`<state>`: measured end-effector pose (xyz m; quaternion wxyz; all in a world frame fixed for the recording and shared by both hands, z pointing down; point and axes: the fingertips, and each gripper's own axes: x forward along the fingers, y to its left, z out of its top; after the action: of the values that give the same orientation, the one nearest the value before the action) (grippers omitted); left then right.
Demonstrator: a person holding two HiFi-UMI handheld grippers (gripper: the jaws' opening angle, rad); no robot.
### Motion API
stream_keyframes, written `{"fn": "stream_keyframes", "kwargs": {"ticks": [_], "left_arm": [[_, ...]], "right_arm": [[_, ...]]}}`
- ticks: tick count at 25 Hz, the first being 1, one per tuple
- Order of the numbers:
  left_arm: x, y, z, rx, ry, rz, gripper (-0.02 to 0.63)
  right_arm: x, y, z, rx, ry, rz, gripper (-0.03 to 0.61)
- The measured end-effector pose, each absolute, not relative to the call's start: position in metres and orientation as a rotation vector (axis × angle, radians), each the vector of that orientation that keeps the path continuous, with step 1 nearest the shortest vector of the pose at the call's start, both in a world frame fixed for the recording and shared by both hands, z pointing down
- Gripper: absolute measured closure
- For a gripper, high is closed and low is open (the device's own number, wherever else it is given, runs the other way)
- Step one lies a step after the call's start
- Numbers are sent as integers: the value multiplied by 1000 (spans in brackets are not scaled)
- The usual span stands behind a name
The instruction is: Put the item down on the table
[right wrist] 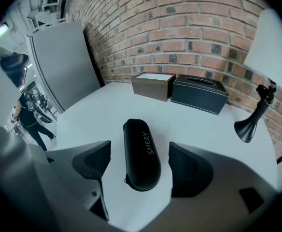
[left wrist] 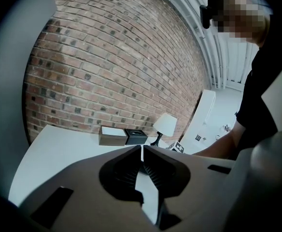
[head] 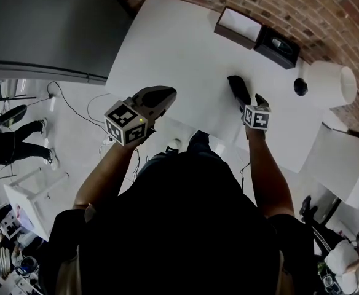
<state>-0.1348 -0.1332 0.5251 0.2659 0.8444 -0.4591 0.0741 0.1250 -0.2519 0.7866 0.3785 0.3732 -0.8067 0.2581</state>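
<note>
A black zipped glasses case (right wrist: 140,144), lettered "SHERY", is seen lying flat on the white table (right wrist: 97,110) at the centre of the right gripper view, between the jaws of the right gripper (right wrist: 139,162). The jaws are spread wide, with a gap left on either side of the case. In the head view the right gripper (head: 240,91) is shown right of centre over the table (head: 179,48), and the case cannot be told apart from the dark jaws above it.

The left gripper (head: 161,97) is held at the table's near edge, left of centre. Only in its own view are its jaws shown pressed together at the tips (left wrist: 142,149), with nothing pinched between them.

Against the brick wall (left wrist: 107,57), a brown box with a white top (right wrist: 153,85), a black tissue box (right wrist: 200,93) and a white-shaded lamp (head: 330,82) are lined up. A bystander (right wrist: 30,115) is caught only at the left edge of the right gripper view.
</note>
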Motion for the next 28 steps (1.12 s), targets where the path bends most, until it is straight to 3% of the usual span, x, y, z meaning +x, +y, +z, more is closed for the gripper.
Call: {"fn": "stream_keyframes", "kwargs": {"ticks": [10,28], "left_arm": [[-136,-123,500,2363,-1192,189,581],[-124,-101,468,2496,-1077,165,581]], "right_arm": [[131,-233,732,1058,-2113,669,199],[126,-169,631,1142,-2283,614,279]]}}
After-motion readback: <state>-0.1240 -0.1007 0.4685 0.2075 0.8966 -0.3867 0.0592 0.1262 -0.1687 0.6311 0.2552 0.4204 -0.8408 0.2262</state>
